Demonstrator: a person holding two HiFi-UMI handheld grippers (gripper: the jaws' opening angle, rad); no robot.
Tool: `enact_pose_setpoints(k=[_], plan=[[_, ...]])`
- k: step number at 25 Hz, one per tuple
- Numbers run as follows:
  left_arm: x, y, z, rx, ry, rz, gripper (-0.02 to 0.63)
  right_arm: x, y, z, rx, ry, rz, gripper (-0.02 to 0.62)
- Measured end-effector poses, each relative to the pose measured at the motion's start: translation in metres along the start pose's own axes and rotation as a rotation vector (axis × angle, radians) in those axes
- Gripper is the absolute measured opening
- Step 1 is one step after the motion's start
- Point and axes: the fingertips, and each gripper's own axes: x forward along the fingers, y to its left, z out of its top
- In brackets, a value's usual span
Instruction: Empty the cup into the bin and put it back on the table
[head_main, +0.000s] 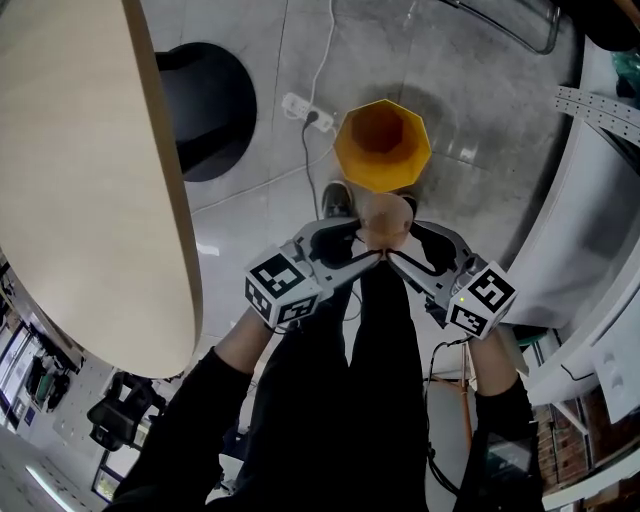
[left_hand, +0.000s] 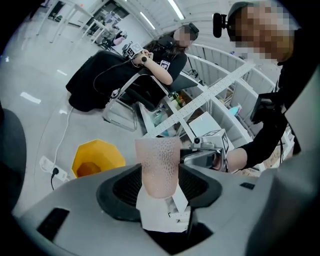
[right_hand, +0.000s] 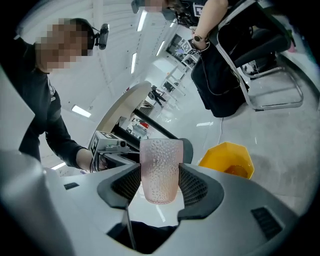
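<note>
A pink dimpled cup (head_main: 383, 220) hangs over the floor, just on the near side of a yellow octagonal bin (head_main: 382, 145). My left gripper (head_main: 368, 245) and my right gripper (head_main: 398, 250) meet at it from either side. In the left gripper view the cup (left_hand: 158, 167) sits between the ribbed pads, touching both, with the bin (left_hand: 97, 159) on the floor behind. In the right gripper view the cup (right_hand: 161, 170) is likewise pinched between the pads, and the bin (right_hand: 227, 159) holds something brownish. The cup's inside is hidden.
A round wooden table (head_main: 90, 200) fills the left of the head view, with a black seat (head_main: 210, 110) beyond its edge. A white power strip (head_main: 305, 110) with its cable lies on the floor. White shelving (head_main: 600, 250) runs along the right. A seated person (left_hand: 160, 65) is further off.
</note>
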Motion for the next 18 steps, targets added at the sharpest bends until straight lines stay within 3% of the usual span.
enact_pose_setpoints(k=[10, 18], plan=[[0.0012, 0.0058, -0.0035, -0.08, -0.016, -0.019, 0.232, 0.0024, -0.0055, -0.0045, 0.09, -0.01, -0.007, 0.227], [0.001, 0.01, -0.0046, -0.206, -0.053, -0.013, 0.232, 0.004, -0.0089, -0.0073, 0.162, -0.017, -0.004, 0.227]])
